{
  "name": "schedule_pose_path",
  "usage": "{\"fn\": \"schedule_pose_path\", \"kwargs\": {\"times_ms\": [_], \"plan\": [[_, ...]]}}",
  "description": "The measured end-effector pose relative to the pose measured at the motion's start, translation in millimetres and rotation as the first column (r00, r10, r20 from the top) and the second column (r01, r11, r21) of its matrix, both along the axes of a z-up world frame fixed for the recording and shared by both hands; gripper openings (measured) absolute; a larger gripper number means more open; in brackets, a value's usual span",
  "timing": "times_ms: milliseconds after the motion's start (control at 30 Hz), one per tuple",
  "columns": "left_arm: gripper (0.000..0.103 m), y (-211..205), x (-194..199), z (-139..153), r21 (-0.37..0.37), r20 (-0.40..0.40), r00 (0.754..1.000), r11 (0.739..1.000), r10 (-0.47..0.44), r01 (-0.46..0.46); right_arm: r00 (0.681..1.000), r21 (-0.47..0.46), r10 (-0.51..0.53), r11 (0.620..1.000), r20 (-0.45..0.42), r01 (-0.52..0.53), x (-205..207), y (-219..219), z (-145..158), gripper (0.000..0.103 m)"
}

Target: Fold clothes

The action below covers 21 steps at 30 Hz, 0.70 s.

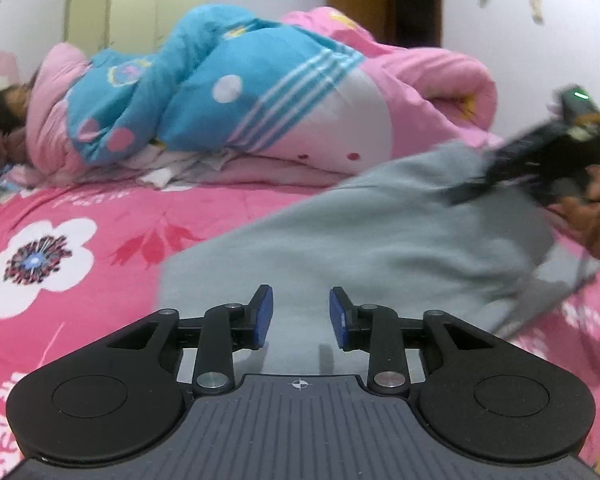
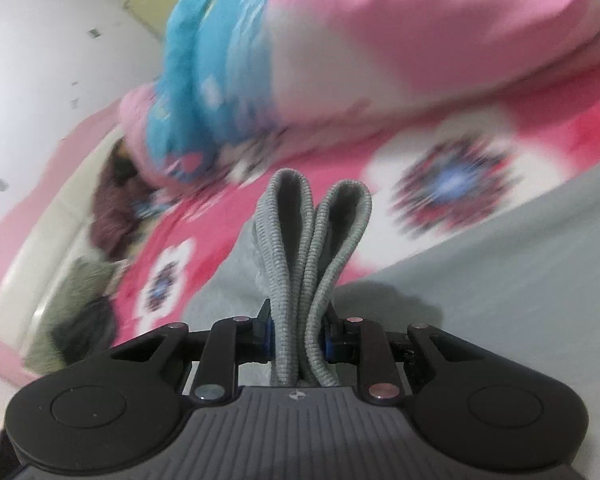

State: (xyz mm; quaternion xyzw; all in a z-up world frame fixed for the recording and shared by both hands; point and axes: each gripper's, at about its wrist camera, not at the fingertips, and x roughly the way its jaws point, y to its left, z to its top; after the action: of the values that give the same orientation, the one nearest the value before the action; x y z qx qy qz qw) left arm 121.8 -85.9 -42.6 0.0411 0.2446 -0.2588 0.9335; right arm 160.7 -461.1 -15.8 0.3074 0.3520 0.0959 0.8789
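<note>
**Grey garment mid-fold, one ribbed edge in hand**

I see the pink floral bed [image 1: 80,216] ahead of both grippers, with a rolled pink-and-blue quilt [image 1: 220,92] well beyond. The grey garment [image 1: 360,240] lies spread just ahead of my left gripper [image 1: 301,316], whose jaws stand apart, holding nothing. My right gripper [image 2: 299,340] is clamped on the garment's ribbed hem [image 2: 316,248], bunched into two loops. I judge the fold barely begun: cloth is lifted, nothing yet laid over or stacked. The left view shows the whole spread (and the right gripper off to the side, blurred); only the right view shows the pinch itself.
</note>
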Motion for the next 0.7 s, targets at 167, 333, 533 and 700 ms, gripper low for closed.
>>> {"fn": "schedule_pose_path", "kwargs": {"times_ms": [167, 333, 533, 700], "plan": [[0.032, -14, 32, -23, -0.014, -0.186, 0.983, 1.000, 0.016, -0.019, 0.991, -0.147, -0.128, 0.981, -0.027, 0.123, -30, -78, 7, 0.024], [0.032, -33, 40, -37, -0.061, -0.262, 0.964, 0.998, -0.043, 0.028, 0.978, -0.190, -0.196, 0.965, -0.065, 0.181, -42, -123, -6, 0.024], [0.032, -48, 41, -40, -0.046, -0.285, 0.956, 0.997, -0.076, 0.065, 0.970, -0.174, -0.219, 0.964, -0.102, 0.200, -49, -155, -23, 0.023], [0.032, -51, 38, -41, -0.029, -0.287, 0.954, 0.996, -0.086, 0.081, 0.967, -0.143, -0.222, 0.968, -0.121, 0.204, -52, -173, -37, 0.023]]}}
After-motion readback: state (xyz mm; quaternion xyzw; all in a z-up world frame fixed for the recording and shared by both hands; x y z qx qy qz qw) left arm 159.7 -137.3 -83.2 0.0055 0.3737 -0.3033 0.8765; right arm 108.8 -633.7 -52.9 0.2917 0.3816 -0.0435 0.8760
